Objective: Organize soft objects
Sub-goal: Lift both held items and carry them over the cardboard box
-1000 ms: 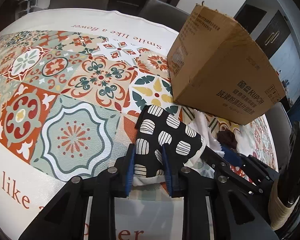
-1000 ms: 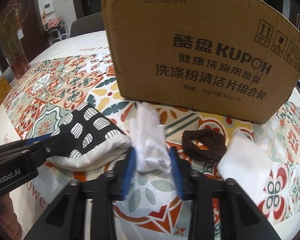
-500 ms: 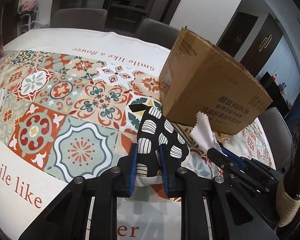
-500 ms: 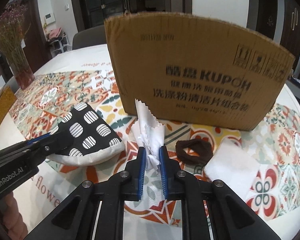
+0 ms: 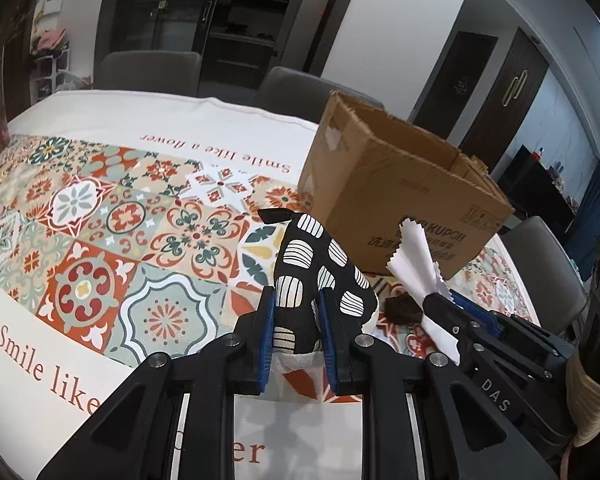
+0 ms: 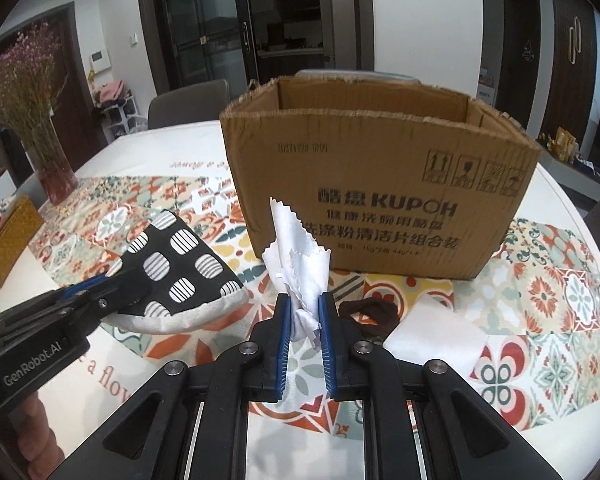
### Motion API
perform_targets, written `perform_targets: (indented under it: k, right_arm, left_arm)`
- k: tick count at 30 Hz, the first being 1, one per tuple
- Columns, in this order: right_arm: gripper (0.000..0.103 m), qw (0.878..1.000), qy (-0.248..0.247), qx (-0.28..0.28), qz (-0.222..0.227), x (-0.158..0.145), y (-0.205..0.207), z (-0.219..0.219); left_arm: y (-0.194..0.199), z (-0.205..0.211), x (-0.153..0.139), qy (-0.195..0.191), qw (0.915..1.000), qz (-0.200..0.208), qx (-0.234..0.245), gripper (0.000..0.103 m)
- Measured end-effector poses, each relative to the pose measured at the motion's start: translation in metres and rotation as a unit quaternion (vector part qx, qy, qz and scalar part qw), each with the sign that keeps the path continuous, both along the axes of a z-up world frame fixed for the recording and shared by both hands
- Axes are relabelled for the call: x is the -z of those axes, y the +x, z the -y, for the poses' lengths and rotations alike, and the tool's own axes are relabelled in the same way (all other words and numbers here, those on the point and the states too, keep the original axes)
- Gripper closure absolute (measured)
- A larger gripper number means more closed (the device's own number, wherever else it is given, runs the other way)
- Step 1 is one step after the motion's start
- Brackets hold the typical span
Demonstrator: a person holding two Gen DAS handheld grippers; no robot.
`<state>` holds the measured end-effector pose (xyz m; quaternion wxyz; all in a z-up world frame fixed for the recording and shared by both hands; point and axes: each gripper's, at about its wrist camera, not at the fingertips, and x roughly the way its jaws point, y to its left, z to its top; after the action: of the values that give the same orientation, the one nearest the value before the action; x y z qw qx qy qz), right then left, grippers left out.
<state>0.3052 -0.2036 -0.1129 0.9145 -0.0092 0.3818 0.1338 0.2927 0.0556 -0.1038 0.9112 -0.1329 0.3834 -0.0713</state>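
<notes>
My left gripper is shut on a black pot holder with white striped spots, lifted off the table; the pot holder also shows in the right wrist view at the left gripper. My right gripper is shut on a crumpled white cloth with zigzag edges, raised above the tablecloth; the same cloth shows in the left wrist view. An open cardboard box stands just behind both items, and the box lies to the right in the left wrist view.
A brown hair tie and a folded white cloth lie on the patterned tablecloth in front of the box. A vase of dried flowers and a yellow tissue box stand far left. Chairs ring the table.
Both grippers have risen with their loads. The right gripper closed on the white cloth and lifted it; the left raised the pot holder off the table. The box top now shows.
</notes>
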Motion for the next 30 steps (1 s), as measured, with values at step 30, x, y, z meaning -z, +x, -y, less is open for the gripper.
perform_targets:
  k: [30]
  right_arm:
    - [0.087,0.990,0.026,0.053,0.128,-0.097,-0.046,0.048]
  left_arm:
    - [-0.024,0.049,-0.087,0.009,0.9909,0.123,0.054,0.081]
